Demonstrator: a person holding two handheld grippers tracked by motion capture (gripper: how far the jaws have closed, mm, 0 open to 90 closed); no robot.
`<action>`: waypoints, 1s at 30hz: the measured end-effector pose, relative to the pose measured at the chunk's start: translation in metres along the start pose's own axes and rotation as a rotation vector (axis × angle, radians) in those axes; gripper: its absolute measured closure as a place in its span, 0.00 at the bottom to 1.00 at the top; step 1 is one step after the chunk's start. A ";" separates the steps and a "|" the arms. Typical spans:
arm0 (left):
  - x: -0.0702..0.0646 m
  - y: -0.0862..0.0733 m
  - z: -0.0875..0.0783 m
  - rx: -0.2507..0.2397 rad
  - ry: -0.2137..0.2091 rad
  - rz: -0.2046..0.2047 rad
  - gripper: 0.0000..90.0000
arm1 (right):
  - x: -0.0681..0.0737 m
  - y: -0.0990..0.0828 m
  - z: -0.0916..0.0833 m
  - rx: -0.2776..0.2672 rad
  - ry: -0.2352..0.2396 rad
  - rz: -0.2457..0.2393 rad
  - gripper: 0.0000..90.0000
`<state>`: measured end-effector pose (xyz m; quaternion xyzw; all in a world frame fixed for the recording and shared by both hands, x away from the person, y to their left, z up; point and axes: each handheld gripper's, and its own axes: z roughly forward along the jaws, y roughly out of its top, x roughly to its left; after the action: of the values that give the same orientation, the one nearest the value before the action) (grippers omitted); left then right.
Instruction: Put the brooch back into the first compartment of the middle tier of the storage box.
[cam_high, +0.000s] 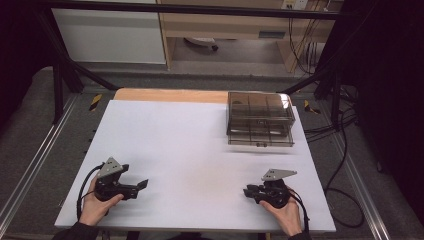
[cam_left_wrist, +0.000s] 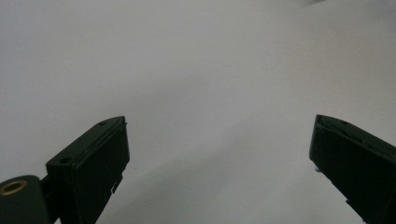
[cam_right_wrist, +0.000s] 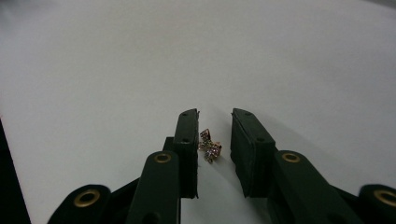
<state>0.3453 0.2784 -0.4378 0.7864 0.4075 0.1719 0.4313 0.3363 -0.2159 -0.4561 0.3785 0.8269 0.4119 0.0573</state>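
One small jeweled trinket (cam_right_wrist: 209, 145) lying between narrowing right gripper (cam_right_wrist: 214, 135) jaws, not yet pinched; left gripper (cam_left_wrist: 219, 154) gaping empty; lifting and carrying to drawer box (cam_high: 260, 119) remaining.

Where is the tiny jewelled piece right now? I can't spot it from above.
In the right gripper view, the jewelled piece lies on the white table between the right gripper jaws, close beside the left one.

High view looks down overhead; both gripper views skim close over the shared white table (cam_high: 200, 145).
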 end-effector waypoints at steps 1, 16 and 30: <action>0.000 0.000 0.000 0.000 0.000 0.000 0.05 | 0.000 0.000 0.000 0.000 0.000 0.000 0.81; 0.000 0.000 0.000 0.001 0.001 0.000 0.05 | -0.001 0.000 0.001 0.010 0.003 0.007 0.88; 0.000 0.000 0.000 0.002 0.001 0.002 0.05 | 0.000 0.000 0.000 0.020 0.011 0.009 0.92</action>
<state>0.3452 0.2784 -0.4378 0.7870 0.4072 0.1724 0.4303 0.3364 -0.2159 -0.4567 0.3805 0.8295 0.4061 0.0471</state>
